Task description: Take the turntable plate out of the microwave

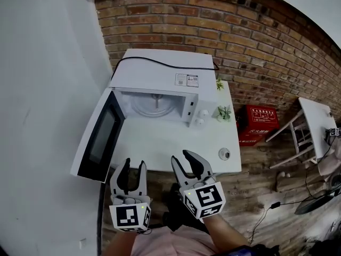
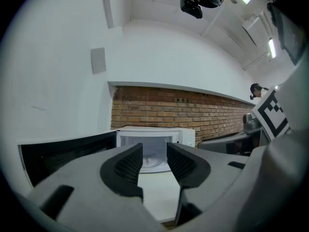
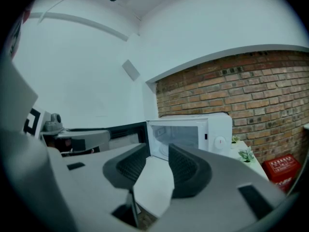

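A white microwave [image 1: 160, 84] stands at the back of a white table [image 1: 176, 143], its door [image 1: 98, 137] swung wide to the left. Inside, the round glass turntable plate [image 1: 154, 105] lies flat on the cavity floor; it also shows in the left gripper view as the plate [image 2: 155, 161]. My left gripper [image 1: 134, 167] hovers open at the table's near edge, left of centre, nothing between its jaws. Beside it, my right gripper [image 1: 181, 159] is open and empty too. Both point toward the microwave's opening [image 3: 176, 139].
Two small potted plants [image 1: 224, 112] stand right of the microwave, and a small round object [image 1: 225, 153] lies near the table's right front corner. A red crate [image 1: 258, 122] and a white side table [image 1: 317, 124] sit on the wooden floor to the right. A brick wall is behind.
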### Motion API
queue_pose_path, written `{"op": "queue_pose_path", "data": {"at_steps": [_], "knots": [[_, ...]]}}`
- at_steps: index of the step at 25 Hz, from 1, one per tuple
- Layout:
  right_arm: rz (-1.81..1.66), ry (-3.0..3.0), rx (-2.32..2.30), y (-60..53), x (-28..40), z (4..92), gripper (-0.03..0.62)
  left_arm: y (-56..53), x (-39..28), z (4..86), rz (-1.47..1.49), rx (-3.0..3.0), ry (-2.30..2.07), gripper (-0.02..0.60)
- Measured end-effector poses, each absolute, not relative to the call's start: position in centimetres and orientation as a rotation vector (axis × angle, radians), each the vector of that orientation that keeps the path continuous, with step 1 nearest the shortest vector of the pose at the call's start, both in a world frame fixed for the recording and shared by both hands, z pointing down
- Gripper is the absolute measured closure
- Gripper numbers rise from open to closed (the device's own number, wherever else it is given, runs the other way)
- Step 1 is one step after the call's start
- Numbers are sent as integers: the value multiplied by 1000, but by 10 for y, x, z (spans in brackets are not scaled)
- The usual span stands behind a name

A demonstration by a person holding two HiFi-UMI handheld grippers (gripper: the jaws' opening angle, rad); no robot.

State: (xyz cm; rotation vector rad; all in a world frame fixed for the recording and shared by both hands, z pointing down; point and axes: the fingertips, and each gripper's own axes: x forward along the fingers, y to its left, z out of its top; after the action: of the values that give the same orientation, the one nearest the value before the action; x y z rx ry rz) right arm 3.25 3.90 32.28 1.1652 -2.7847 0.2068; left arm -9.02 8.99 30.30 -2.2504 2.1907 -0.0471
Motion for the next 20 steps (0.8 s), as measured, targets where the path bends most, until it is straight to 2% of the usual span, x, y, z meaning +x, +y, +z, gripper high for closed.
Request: {"op": "queue_pose_path", "data": {"at_steps": [10, 20], "knots": [[318, -2761, 1139, -32, 10, 360, 445, 18, -108, 324, -123, -2276, 2189, 420], [326, -2815, 989, -102, -36, 359, 445, -54, -142, 320, -130, -2207, 2259, 420]]}}
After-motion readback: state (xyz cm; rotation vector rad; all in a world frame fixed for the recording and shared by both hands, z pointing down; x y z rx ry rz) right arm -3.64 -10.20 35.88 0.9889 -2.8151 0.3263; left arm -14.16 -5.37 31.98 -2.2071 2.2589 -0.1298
